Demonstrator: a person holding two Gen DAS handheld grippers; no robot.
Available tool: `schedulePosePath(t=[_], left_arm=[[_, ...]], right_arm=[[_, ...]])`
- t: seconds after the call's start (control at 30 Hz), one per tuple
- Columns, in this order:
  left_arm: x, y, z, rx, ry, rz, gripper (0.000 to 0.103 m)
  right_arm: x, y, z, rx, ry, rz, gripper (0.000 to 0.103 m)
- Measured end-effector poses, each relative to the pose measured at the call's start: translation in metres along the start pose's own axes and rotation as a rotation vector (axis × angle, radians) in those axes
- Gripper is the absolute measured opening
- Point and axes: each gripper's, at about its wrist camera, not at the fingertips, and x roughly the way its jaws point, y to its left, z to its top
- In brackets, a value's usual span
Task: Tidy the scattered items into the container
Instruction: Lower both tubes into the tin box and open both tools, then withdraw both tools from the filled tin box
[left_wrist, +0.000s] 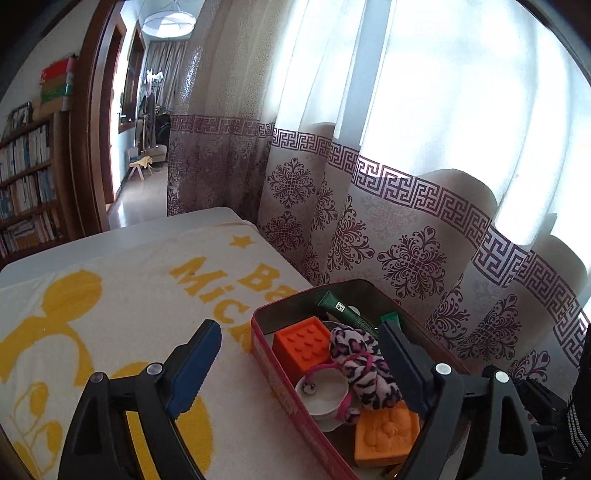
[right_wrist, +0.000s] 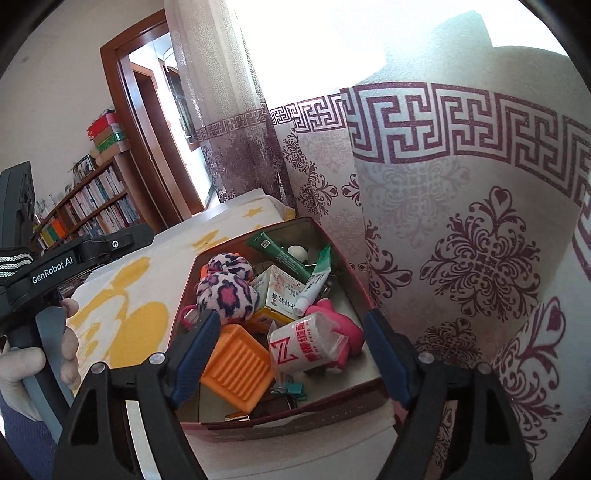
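Observation:
A red tin box stands on a white towel with yellow print; it also shows in the right wrist view. It holds a leopard-print plush, orange blocks, a green tube, a white cup, a white packet, a pink toy and a carton. My left gripper is open and empty, above the box's near left wall. My right gripper is open and empty, above the box's near end.
A patterned curtain hangs right behind the box. A bookshelf and a doorway are at the far left. The hand holding the left gripper shows at the left in the right wrist view.

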Motion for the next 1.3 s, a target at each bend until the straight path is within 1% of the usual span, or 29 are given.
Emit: schedulePosePath(t=[0.1, 0.17, 0.2, 0.3, 0.37, 0.43, 0.53, 0.67, 0.77, 0.83, 0.93, 0.97, 1.0, 1.03, 1.13, 1.2, 1.3], left_arm=[[-0.016, 0.006, -0.018, -0.018, -0.014, 0.059, 0.088], [-0.023, 0.007, -0.032, -0.036, -0.006, 0.080, 0.088], [-0.026, 0.006, -0.038, -0.039, -0.002, 0.099, 0.088], [-0.033, -0.006, -0.055, -0.006, 0.007, 0.169, 0.088], [-0.039, -0.018, -0.062, 0.038, 0.007, 0.182, 0.089], [-0.044, -0.030, -0.066, 0.077, 0.016, 0.173, 0.089], [-0.051, -0.044, -0.068, 0.098, 0.024, 0.147, 0.089], [-0.059, -0.052, -0.068, 0.080, 0.027, 0.117, 0.089], [-0.059, -0.055, -0.069, 0.068, 0.035, 0.123, 0.089], [-0.056, -0.056, -0.069, 0.064, 0.053, 0.126, 0.089], [-0.052, -0.056, -0.071, 0.052, 0.074, 0.101, 0.089], [-0.050, -0.056, -0.071, 0.050, 0.081, 0.094, 0.092], [-0.049, -0.057, -0.071, 0.048, 0.085, 0.087, 0.099], [-0.049, -0.057, -0.071, 0.046, 0.079, 0.077, 0.103], [-0.051, -0.060, -0.072, 0.069, 0.057, 0.066, 0.103], [-0.049, -0.062, -0.071, 0.092, 0.056, 0.081, 0.103], [-0.045, -0.058, -0.073, 0.096, 0.065, 0.096, 0.103]], right_arm=[[-0.005, 0.013, -0.011, -0.085, 0.027, -0.015, 0.089], [-0.009, 0.020, -0.019, -0.137, 0.051, -0.023, 0.096], [-0.012, 0.022, -0.022, -0.156, 0.056, -0.023, 0.103], [-0.025, 0.025, -0.030, -0.184, 0.049, -0.040, 0.103], [-0.034, 0.025, -0.033, -0.193, 0.036, -0.056, 0.103], [-0.043, 0.025, -0.034, -0.197, 0.020, -0.072, 0.103], [-0.054, 0.022, -0.035, -0.192, 0.003, -0.092, 0.103], [-0.060, 0.017, -0.037, -0.181, -0.010, -0.114, 0.103], [-0.059, 0.016, -0.040, -0.178, -0.004, -0.114, 0.103], [-0.058, 0.017, -0.041, -0.178, -0.002, -0.110, 0.103], [-0.055, 0.019, -0.043, -0.179, -0.004, -0.120, 0.103], [-0.053, 0.018, -0.043, -0.176, -0.002, -0.122, 0.103], [-0.052, 0.017, -0.043, -0.170, 0.000, -0.121, 0.103], [-0.050, 0.016, -0.044, -0.163, 0.004, -0.117, 0.103], [-0.048, 0.012, -0.045, -0.142, 0.010, -0.113, 0.103], [-0.047, 0.009, -0.045, -0.123, 0.011, -0.109, 0.103], [-0.047, 0.008, -0.044, -0.108, 0.009, -0.101, 0.103]])
